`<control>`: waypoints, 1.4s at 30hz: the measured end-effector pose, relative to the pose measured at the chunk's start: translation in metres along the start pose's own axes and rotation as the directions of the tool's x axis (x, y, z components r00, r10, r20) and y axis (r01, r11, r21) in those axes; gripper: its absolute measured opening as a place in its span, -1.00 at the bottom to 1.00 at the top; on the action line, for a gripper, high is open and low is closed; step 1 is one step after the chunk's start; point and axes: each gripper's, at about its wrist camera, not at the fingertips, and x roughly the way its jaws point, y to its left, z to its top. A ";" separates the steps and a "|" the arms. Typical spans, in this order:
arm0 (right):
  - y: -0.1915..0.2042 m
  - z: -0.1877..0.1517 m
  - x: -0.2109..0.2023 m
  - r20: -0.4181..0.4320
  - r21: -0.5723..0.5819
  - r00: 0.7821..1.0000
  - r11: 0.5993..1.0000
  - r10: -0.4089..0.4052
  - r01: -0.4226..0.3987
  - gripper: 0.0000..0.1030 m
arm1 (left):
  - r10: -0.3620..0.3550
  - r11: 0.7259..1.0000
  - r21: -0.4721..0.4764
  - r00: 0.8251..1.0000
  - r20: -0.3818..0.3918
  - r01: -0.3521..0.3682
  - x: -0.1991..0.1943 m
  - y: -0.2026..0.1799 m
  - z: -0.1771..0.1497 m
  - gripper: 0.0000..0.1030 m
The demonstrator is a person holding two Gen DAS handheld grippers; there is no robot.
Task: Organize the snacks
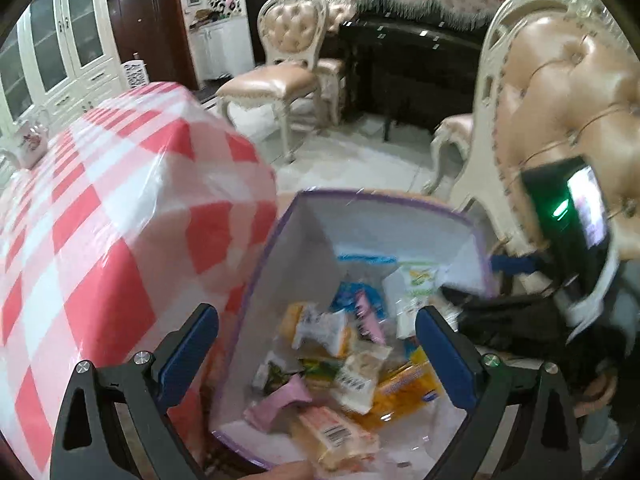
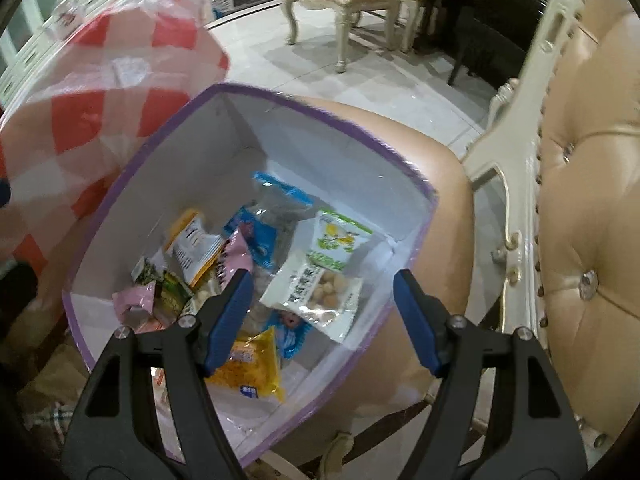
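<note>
Here the snack packets (image 2: 316, 280) lie loose in the purple-rimmed box (image 2: 320, 108) on the chair seat (image 2: 436, 200), beside the checked table's corner. They look light, soft, slippery; pinch a sealed edge. Left gripper (image 1: 316, 344) wide open, right gripper (image 2: 320, 316) open, both empty.

Snack packets (image 1: 344, 360) in box (image 1: 288, 280): motion-blurred, labels unreadable, lower ones buried. Box's near rim hidden behind left hand-held gripper (image 1: 316, 356). Worktop (image 1: 100, 200) cut off at left edge.
</note>
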 end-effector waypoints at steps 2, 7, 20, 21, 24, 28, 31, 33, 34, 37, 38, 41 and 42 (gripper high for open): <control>-0.008 0.003 0.000 0.004 0.040 1.000 0.999 0.002 -0.002 0.46 | -0.016 1.000 0.003 1.000 -0.018 0.016 0.003 0.000 -0.002 0.94; -0.019 0.011 -0.001 0.011 0.095 1.000 0.995 0.008 -0.009 0.46 | -0.030 0.999 0.014 0.997 -0.077 0.031 0.015 -0.006 -0.008 0.94; -0.014 0.008 0.006 -0.016 0.101 0.999 0.994 0.044 -0.043 0.46 | -0.033 0.999 0.031 0.992 -0.124 0.038 0.026 -0.011 -0.012 0.94; -0.013 0.008 0.006 -0.017 0.098 0.999 0.994 0.048 -0.046 0.46 | -0.032 0.999 0.031 0.991 -0.127 0.037 0.026 -0.011 -0.013 0.94; -0.011 0.008 0.006 -0.017 0.094 0.998 0.994 0.055 -0.053 0.46 | -0.032 0.999 0.030 0.991 -0.129 0.036 0.026 -0.010 -0.014 0.94; -0.009 0.008 0.006 -0.019 0.093 0.998 0.994 0.061 -0.059 0.46 | -0.030 0.999 0.031 0.991 -0.129 0.034 0.026 -0.009 -0.015 0.94; -0.009 0.008 0.006 -0.019 0.094 0.998 0.994 0.064 -0.062 0.46 | -0.028 0.999 0.031 0.991 -0.130 0.032 0.026 -0.010 -0.015 0.94; -0.008 0.008 0.006 -0.021 0.094 0.998 0.993 0.067 -0.064 0.46 | -0.027 0.999 0.030 0.991 -0.131 0.032 0.026 -0.009 -0.016 0.94; -0.008 0.008 0.006 -0.021 0.095 0.997 0.993 0.069 -0.066 0.46 | -0.027 0.999 0.031 0.991 -0.131 0.032 0.026 -0.009 -0.016 0.94; -0.008 0.008 0.006 -0.022 0.097 0.997 0.993 0.072 -0.070 0.46 | -0.027 0.999 0.031 0.991 -0.131 0.032 0.026 -0.009 -0.016 0.94; -0.008 0.008 0.006 -0.022 0.098 0.997 0.993 0.073 -0.071 0.46 | -0.027 0.999 0.031 0.991 -0.132 0.031 0.026 -0.009 -0.016 0.94; -0.007 0.008 0.006 -0.023 0.099 0.997 0.992 0.075 -0.073 0.46 | -0.025 0.999 0.031 0.990 -0.136 0.030 0.027 -0.009 -0.017 0.94; -0.007 0.008 0.006 -0.023 0.099 0.997 0.992 0.076 -0.073 0.46 | -0.023 0.999 0.032 0.990 -0.138 0.028 0.027 -0.009 -0.018 0.94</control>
